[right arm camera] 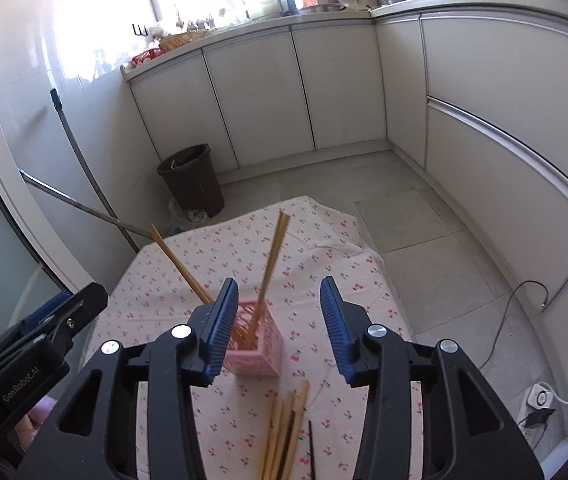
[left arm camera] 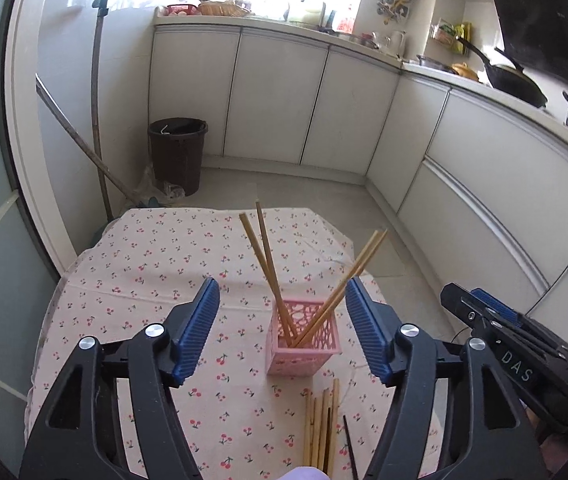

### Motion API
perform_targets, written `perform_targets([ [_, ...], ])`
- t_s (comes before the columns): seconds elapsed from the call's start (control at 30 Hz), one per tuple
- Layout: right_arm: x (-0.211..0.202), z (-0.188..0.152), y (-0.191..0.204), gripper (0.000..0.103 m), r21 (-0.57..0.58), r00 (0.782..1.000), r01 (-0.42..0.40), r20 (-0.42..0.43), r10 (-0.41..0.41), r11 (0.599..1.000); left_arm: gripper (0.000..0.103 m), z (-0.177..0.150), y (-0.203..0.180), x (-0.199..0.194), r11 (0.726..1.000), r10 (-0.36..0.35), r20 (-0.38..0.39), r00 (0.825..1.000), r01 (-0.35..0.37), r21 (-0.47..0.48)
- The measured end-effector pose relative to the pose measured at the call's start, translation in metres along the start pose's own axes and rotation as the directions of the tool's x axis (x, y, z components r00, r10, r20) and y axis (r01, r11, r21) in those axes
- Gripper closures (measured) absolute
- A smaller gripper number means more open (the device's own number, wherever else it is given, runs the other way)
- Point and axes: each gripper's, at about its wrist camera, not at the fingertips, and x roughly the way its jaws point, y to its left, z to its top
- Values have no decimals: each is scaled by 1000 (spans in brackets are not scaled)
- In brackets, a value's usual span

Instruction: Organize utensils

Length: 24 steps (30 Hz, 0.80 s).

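A pink lattice holder (left arm camera: 304,340) (right arm camera: 260,354) stands on the cherry-print tablecloth (left arm camera: 144,264) (right arm camera: 324,264). Two pairs of wooden chopsticks (left arm camera: 268,264) (right arm camera: 272,256) lean in it, one pair left, one pair right. Several loose chopsticks (left arm camera: 322,428) (right arm camera: 284,432) lie on the cloth in front of the holder, with one thin dark stick beside them. My left gripper (left arm camera: 282,332) is open, its blue pads either side of the holder and above it, nothing between them. My right gripper (right arm camera: 280,328) is also open and empty, just right of the holder; it shows at the right edge of the left wrist view.
A dark waste bin (left arm camera: 178,152) (right arm camera: 192,180) stands on the floor beyond the table, with mop handles (left arm camera: 98,120) leaning on the wall. White kitchen cabinets (left arm camera: 280,100) wrap the back and right. A power strip (right arm camera: 540,400) and cable lie on the floor at right.
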Motion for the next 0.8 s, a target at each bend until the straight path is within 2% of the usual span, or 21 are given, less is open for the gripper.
perform_targets([
  [0.2, -3, -16, -7, 46, -7, 999, 40, -15, -40, 999, 28, -22, 2, 8, 1000, 24, -43, 999, -25, -10],
  [0.27, -4, -22, -9, 39, -4, 998, 53, -20, -53, 999, 27, -28, 1, 12, 1000, 25, -65, 998, -25, -6],
  [0.43, 1, -40, -16, 35, -7, 995, 85, -61, -85, 996, 19, -42, -1, 20, 999, 35, -113, 993, -35, 0],
  [0.57, 5, -47, -20, 22, -9, 990, 114, -85, -114, 993, 13, -50, 0, 25, 999, 41, -146, 988, -42, -3],
  [0.67, 7, -54, -29, 10, 26, 985, 134, -114, -130, 991, 7, -57, 2, 36, 999, 49, -199, 979, -49, 7],
  [0.77, 12, -57, -41, 8, 73, 978, 145, -160, -131, 987, 7, -65, 3, 50, 998, 59, -266, 962, -55, 20],
  [0.8, 14, -59, -47, 8, 94, 975, 146, -182, -127, 985, 7, -69, 5, 57, 998, 67, -300, 951, -65, 15],
])
